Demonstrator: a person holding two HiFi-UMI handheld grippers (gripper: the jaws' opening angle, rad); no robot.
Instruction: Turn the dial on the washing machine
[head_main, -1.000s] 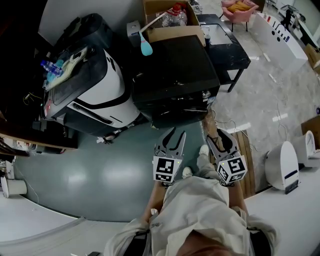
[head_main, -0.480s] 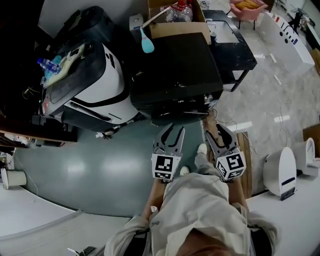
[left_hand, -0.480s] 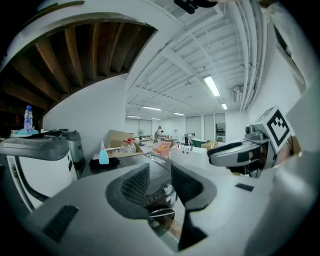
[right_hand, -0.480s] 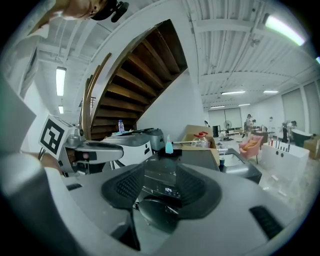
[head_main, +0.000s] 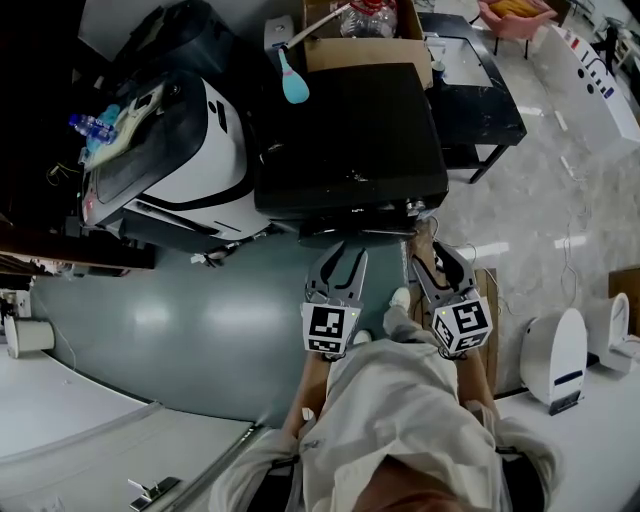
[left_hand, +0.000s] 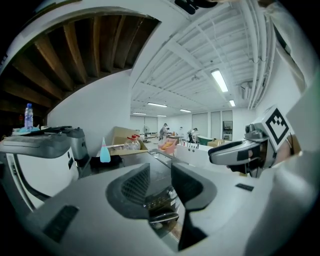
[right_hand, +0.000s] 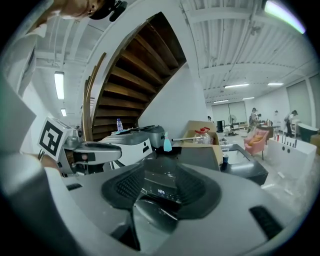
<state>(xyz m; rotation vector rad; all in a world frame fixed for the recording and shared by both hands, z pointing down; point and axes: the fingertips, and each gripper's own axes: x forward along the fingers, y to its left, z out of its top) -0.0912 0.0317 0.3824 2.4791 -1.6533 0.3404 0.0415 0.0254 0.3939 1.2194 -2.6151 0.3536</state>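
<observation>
The black washing machine (head_main: 350, 130) stands straight ahead of me, its front panel facing my grippers. A small round dial (head_main: 409, 207) sits at the right end of that panel; in the left gripper view the dial (left_hand: 172, 192) shows between the jaws, still some way off. My left gripper (head_main: 345, 258) hangs short of the machine's front with its jaws spread and nothing between them. My right gripper (head_main: 438, 255) is beside it to the right, shut and holding nothing. The right gripper view looks at the machine's lit display (right_hand: 161, 191).
A white and black appliance (head_main: 180, 150) stands left of the machine. A blue bottle (head_main: 291, 85) and a cardboard box (head_main: 365, 45) sit behind it, a black table (head_main: 480, 100) to the right. A white device (head_main: 555, 355) stands on the floor at right.
Both grippers have moved forward together toward the washing machine's front. Their jaws look the same as before.
</observation>
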